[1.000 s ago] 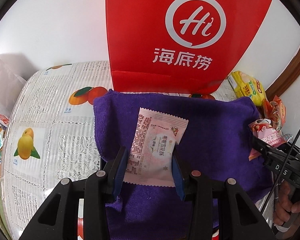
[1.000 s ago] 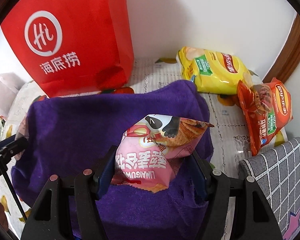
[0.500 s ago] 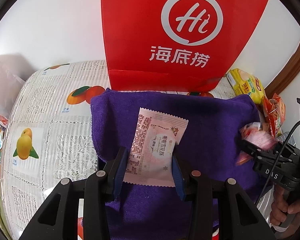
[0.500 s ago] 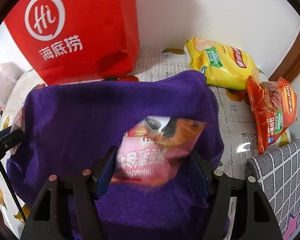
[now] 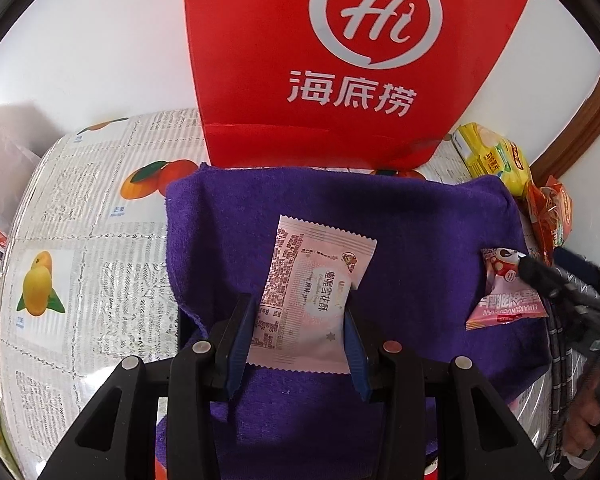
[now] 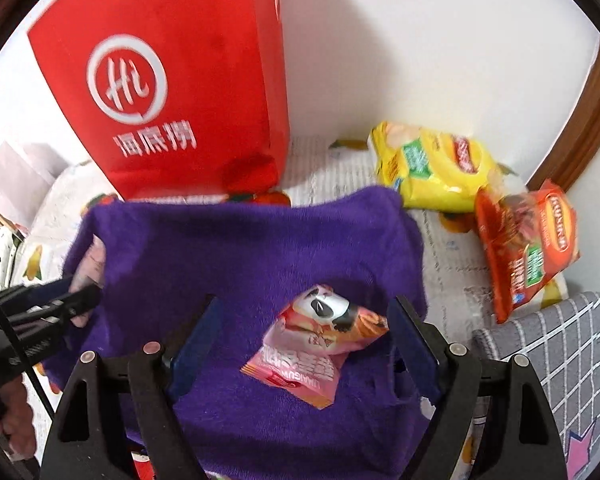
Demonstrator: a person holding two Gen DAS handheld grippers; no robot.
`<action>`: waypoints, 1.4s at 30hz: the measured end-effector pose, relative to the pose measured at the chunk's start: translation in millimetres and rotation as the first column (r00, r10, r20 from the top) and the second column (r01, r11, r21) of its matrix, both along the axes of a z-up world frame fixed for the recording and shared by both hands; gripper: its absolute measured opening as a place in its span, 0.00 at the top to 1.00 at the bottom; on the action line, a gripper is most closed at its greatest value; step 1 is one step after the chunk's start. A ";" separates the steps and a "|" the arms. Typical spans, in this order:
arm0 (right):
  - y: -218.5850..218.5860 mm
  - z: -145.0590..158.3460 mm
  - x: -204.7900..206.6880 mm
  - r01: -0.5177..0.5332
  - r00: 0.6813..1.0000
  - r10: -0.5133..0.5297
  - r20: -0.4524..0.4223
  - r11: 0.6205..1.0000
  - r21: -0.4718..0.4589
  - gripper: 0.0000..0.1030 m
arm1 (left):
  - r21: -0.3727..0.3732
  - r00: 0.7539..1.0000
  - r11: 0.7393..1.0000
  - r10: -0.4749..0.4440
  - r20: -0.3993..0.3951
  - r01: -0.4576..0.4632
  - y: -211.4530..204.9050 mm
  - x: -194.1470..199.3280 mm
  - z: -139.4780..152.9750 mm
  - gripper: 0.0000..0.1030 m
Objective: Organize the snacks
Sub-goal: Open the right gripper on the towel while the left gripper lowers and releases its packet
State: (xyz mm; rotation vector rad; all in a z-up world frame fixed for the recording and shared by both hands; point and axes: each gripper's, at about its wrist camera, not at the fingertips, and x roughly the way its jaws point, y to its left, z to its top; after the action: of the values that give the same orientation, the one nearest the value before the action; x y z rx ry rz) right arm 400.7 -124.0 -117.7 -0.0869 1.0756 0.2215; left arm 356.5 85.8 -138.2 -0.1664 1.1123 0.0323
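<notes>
Here, two small snack packets over the purple towel [image 5: 420, 216], one gripped and one lying loose.

The left gripper [image 5: 298, 328] pinches the flat pale-pink wafer packet [image 5: 312, 296] by its near edges; the right gripper [image 6: 302, 344] stands spread, the puffy pink panda packet [image 6: 320, 344] lying free between its fingers. Both look light, crinkly and slippery, probably crushable: take them gently across the middle or by a crimped seam.
</notes>
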 end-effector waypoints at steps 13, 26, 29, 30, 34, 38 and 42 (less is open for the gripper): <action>-2.4 25.9 -10.8 0.027 0.995 -0.024 0.097 0.999 -0.024 0.19 | 0.013 0.999 1.000 -0.028 -0.032 0.028 -10.9 2.4 -9.0 0.61; -0.2 23.5 -8.3 0.002 0.999 -0.003 0.040 1.000 0.019 0.19 | 0.018 0.999 0.999 -0.028 -0.042 0.029 -14.4 5.3 -12.6 0.61; -0.2 23.9 -8.3 0.000 0.999 0.000 0.042 1.000 0.017 0.19 | 0.018 0.998 0.999 -0.029 -0.048 0.030 -14.5 5.5 -13.9 0.61; -0.3 23.9 -8.2 0.000 0.999 0.000 0.042 1.000 0.016 0.19 | 0.017 0.998 0.999 -0.030 -0.051 0.031 -14.9 5.7 -14.5 0.61; 1.7 22.8 -8.3 -0.008 0.999 0.008 0.040 1.000 -0.003 0.19 | 0.018 0.998 0.999 -0.027 -0.055 0.028 -14.0 6.3 -15.8 0.61; 2.7 22.2 -8.1 -0.014 0.999 0.015 0.041 1.000 -0.011 0.19 | 0.014 0.998 1.000 -0.017 -0.062 0.018 -11.8 7.1 -16.6 0.60; 4.1 22.3 -8.8 -0.019 0.999 0.020 0.043 1.000 -0.014 0.19 | 0.006 0.998 1.000 -0.017 -0.058 0.017 -10.0 6.9 -15.1 0.52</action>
State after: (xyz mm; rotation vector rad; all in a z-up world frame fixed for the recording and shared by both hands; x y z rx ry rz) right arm 391.9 -119.9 -95.4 -0.1140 1.0335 0.2289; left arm 363.3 75.8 -153.2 -0.1512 1.1716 0.0256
